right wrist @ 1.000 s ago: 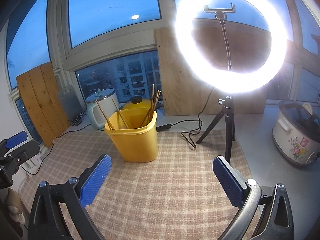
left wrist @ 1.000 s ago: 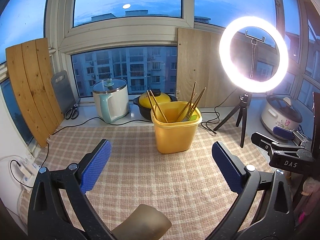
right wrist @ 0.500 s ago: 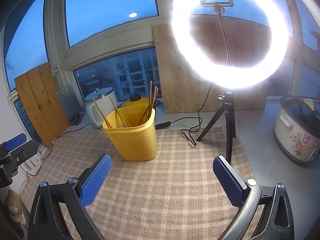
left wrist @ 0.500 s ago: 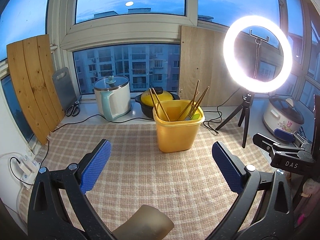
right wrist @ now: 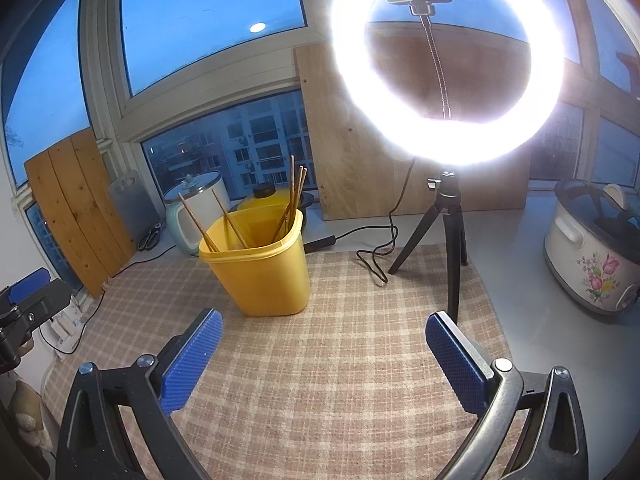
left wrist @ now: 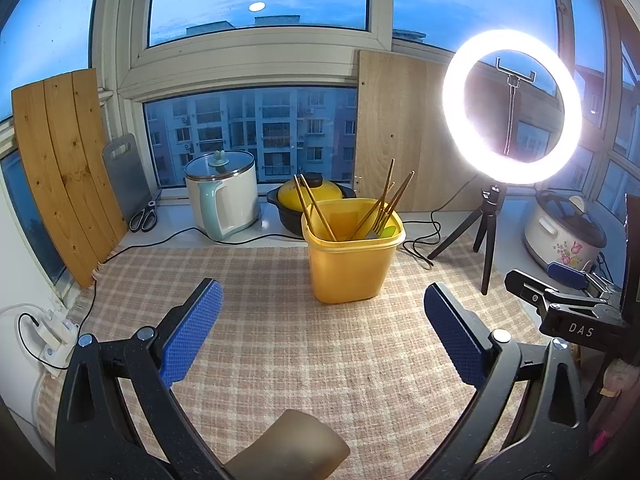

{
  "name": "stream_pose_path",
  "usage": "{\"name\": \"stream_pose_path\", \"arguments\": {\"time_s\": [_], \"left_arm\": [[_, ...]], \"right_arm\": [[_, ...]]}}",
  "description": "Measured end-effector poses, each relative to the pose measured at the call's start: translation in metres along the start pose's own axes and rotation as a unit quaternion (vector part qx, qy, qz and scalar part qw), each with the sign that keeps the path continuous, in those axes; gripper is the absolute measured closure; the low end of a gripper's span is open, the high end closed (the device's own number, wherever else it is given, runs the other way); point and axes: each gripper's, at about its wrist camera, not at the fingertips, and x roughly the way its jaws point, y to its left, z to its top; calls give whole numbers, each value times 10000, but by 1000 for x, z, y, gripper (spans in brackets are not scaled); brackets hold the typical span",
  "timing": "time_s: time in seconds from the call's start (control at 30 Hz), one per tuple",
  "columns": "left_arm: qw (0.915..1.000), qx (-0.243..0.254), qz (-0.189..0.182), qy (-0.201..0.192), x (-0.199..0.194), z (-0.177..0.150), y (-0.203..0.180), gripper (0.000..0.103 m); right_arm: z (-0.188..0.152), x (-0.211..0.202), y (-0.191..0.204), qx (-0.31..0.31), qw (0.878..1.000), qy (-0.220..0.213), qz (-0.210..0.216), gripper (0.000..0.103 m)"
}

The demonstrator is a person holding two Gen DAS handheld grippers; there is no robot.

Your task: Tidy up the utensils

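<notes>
A yellow plastic bin (left wrist: 352, 258) stands on the checked mat and holds several wooden chopsticks (left wrist: 314, 206) and a fork (left wrist: 380, 220). It also shows in the right wrist view (right wrist: 262, 272) with chopsticks (right wrist: 296, 196) leaning in it. My left gripper (left wrist: 322, 332) is open and empty, held above the mat in front of the bin. My right gripper (right wrist: 322, 356) is open and empty, in front of the bin and to its right. The right gripper's tip (left wrist: 560, 292) shows at the left view's right edge.
A ring light on a tripod (right wrist: 450, 240) stands on the mat's right side, its cable (right wrist: 376, 256) trailing behind the bin. A white kettle (left wrist: 224, 200), a yellow-lidded pot (left wrist: 312, 200), scissors (left wrist: 144, 218) and boards line the sill. A flowered cooker (right wrist: 596, 256) sits far right.
Both grippers have drawn back and risen slightly, so the bin sits a little farther away. Both stay open and empty.
</notes>
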Motion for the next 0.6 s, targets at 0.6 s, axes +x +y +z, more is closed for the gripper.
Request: {"name": "stream_pose_path", "arguments": {"time_s": [0.6], "left_arm": [[10000,6,13,60,-2,-4,0,1]], "right_arm": [[-7,-2,-1,56,9999,128,-42,0]]}}
